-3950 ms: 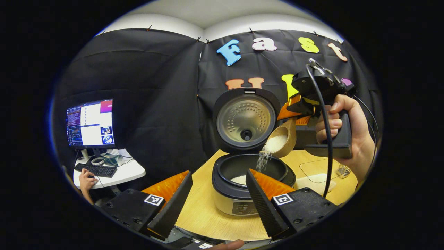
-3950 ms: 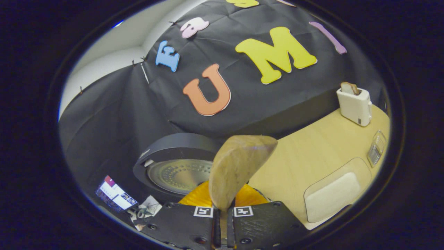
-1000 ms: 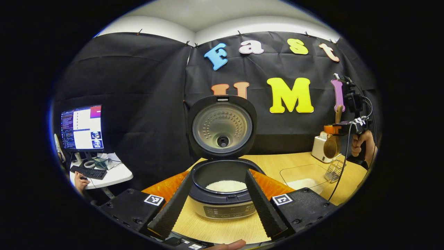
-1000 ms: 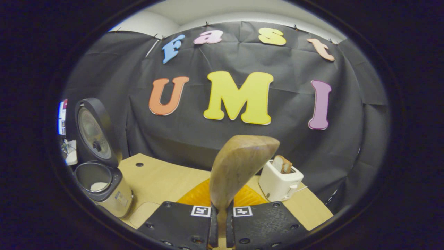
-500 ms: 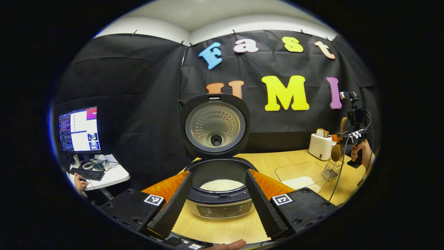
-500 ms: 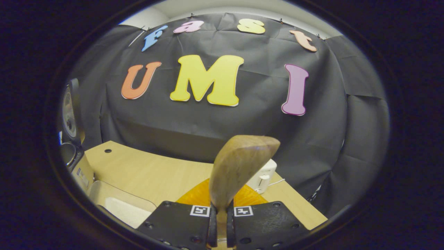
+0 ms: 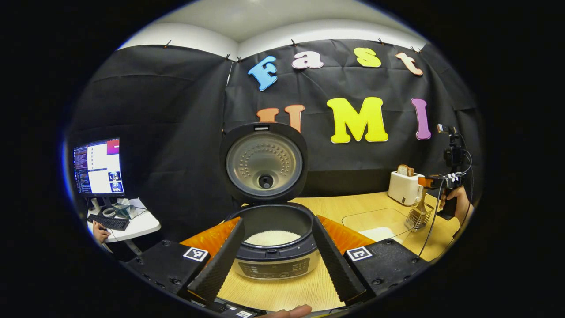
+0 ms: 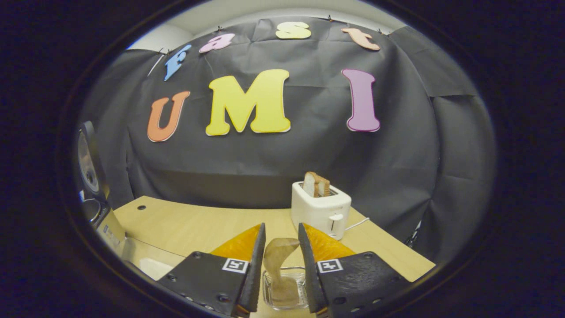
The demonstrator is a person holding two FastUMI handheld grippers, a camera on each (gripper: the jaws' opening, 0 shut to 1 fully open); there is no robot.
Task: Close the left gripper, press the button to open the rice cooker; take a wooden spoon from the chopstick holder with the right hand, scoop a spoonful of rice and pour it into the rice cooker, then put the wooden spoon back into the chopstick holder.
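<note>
At lower centre, the pale wooden spoon (image 8: 279, 265) stands in the chopstick holder (image 8: 284, 289) between the right gripper's (image 8: 281, 265) parted fingers; the left gripper (image 7: 276, 260) also gapes.

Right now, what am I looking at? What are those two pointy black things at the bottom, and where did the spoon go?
Those pointy things are the two fingers of a hand-held grabber. A person holds one grabber in each hand, and a small camera rides on each.

The left gripper view looks at the rice cooker, lid up, with white rice inside. Its fingers are spread apart, holding nothing.

The right gripper view looks past its own fingers, now apart. Between them the wooden spoon stands in the wire chopstick holder, no longer squeezed. Behind sits a toaster with bread on the wooden table.
</note>
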